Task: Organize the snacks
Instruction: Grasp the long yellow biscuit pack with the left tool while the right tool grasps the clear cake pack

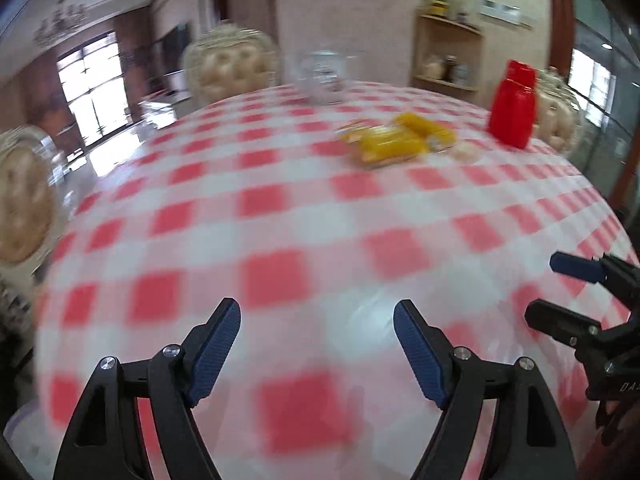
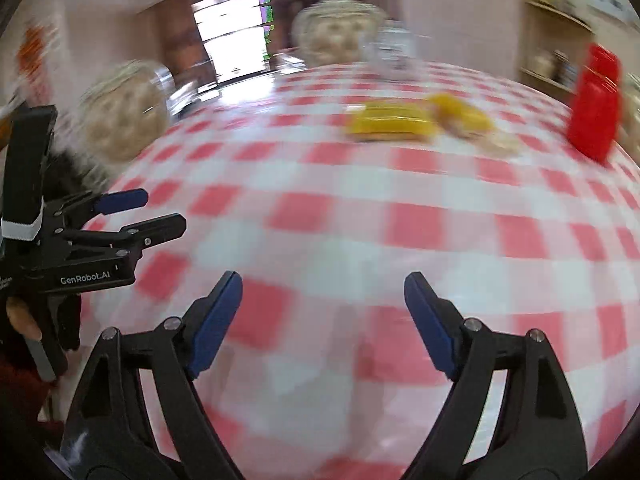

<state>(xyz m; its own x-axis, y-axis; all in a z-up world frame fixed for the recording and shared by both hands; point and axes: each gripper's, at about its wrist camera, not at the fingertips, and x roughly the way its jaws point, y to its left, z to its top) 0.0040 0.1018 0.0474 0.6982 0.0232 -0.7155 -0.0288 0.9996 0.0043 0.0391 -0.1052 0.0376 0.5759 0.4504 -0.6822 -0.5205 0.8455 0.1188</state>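
Left gripper (image 1: 317,354) fingers spread, empty, right gripper (image 2: 323,326) fingers spread, empty, yellow snack packets (image 1: 394,142) well ahead on checked bench (image 1: 280,220), red container (image 1: 513,106) beyond, right

Everything's smeared by motion: the yellow snack packets (image 1: 394,142) show no readable print, the clear container (image 1: 322,76) behind them is a haze, the red bottle (image 2: 595,108) soft-edged.

A home dining room, round table (image 1: 280,208) under red-checked cloth, tufted cream chairs (image 1: 230,64), corner shelf (image 1: 448,52) with jars, a chandelier (image 1: 60,24) hung beyond.
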